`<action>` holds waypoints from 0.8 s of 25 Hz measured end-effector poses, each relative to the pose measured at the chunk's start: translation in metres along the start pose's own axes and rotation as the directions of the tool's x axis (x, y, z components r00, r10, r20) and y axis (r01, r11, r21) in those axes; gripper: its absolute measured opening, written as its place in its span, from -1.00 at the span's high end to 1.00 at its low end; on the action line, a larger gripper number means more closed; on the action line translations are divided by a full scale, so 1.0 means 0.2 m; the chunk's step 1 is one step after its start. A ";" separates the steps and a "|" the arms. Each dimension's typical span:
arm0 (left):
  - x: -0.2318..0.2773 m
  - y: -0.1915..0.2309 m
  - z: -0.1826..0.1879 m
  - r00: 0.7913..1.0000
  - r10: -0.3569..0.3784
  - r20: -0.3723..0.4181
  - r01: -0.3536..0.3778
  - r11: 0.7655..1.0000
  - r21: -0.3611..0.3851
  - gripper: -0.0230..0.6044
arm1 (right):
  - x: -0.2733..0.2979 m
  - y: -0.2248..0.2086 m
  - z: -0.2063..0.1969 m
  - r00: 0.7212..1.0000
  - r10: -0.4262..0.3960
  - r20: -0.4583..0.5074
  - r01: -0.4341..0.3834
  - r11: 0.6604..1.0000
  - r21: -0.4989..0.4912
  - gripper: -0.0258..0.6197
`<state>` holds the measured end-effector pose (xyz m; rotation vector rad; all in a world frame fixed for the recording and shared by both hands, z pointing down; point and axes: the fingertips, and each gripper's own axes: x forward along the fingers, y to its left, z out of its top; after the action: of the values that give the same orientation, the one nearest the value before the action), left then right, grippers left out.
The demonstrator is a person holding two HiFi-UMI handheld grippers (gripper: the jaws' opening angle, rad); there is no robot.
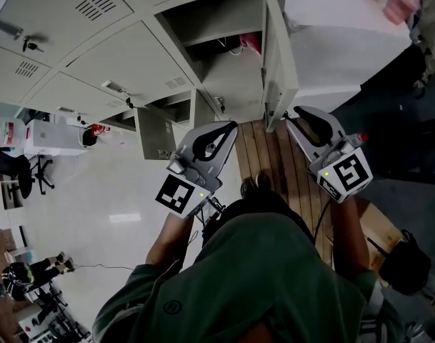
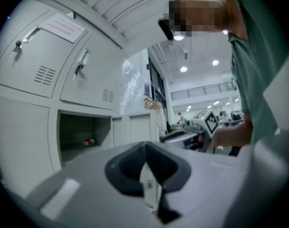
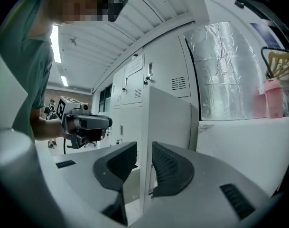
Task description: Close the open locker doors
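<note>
The task is judged barely begun: in the head view the open locker door at one o'clock is framed, unpinched, between the right gripper's parted jaws, another compartment at ten o'clock is left gaping, and the left gripper is kept closed, empty.

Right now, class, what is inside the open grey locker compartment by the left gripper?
One small red-and-white object lies on the floor of the grey metal locker compartment; shadow hides its back corners.
</note>
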<state>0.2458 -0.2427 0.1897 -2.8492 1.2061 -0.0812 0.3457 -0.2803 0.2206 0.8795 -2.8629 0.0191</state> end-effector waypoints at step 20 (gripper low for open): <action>0.05 0.18 0.01 0.992 0.127 0.005 -0.127 0.991 0.040 0.93 | 0.17 -0.01 -0.01 0.986 0.169 -0.008 -0.169 0.985 -0.033 0.65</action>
<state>0.2274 -0.2754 0.1864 -2.7301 1.3650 -0.0954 0.3186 -0.3015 0.2267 0.6273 -2.9152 -0.0074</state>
